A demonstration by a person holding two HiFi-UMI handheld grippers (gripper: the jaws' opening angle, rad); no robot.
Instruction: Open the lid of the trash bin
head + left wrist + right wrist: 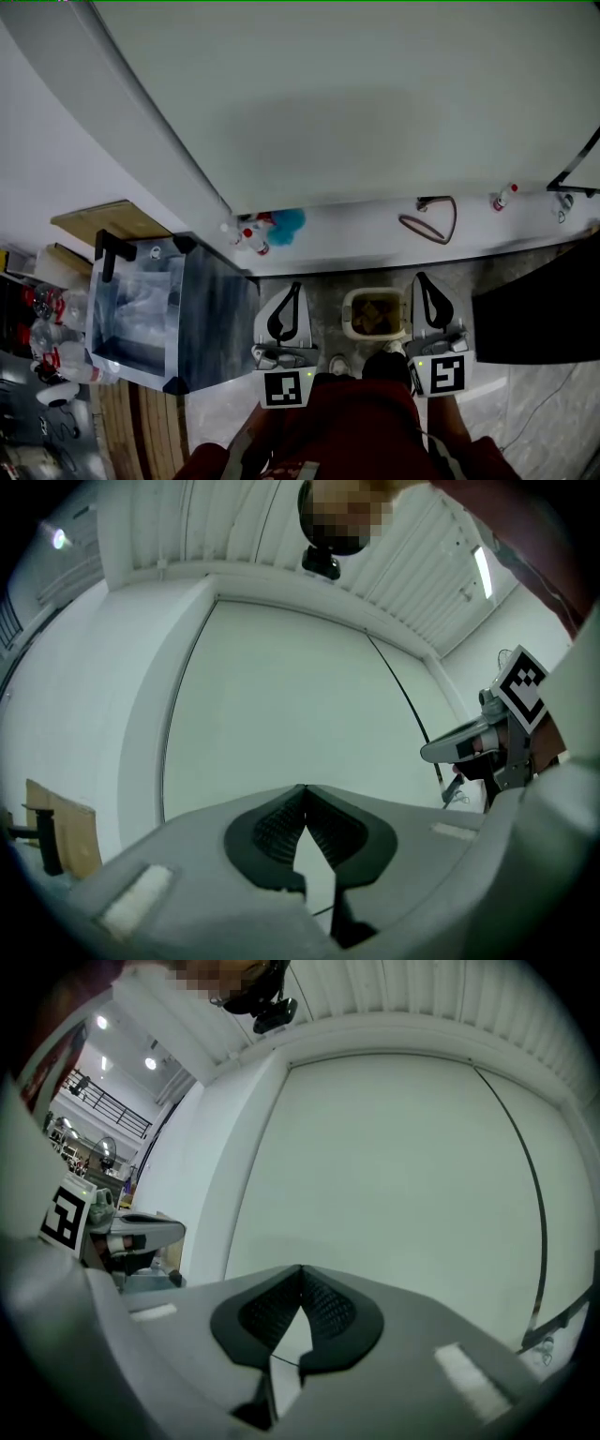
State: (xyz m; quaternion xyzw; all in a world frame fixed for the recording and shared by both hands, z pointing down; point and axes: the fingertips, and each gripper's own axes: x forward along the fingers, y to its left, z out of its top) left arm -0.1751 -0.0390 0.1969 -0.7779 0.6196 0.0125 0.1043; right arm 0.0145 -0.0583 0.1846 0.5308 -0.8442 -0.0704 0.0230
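Note:
A small cream trash bin (375, 314) stands on the floor between my two grippers in the head view. Its top shows brownish contents, and I see no lid over them. A dark shoe (385, 363) sits against its near side. My left gripper (295, 287) is left of the bin, shut and holding nothing. My right gripper (419, 277) is right of it, also shut and holding nothing. Both point at the pale wall. In the left gripper view the left gripper (305, 787) has its jaws meeting at the tip. The right gripper (301, 1267) looks the same in the right gripper view.
A clear-walled box with black corners (141, 319) stands at the left, with wooden boards (108, 220) behind it. Bottles (253, 236) and a blue object (289, 223) lie along the wall. A looped cable (431, 221) and a dark panel (534, 314) are at the right.

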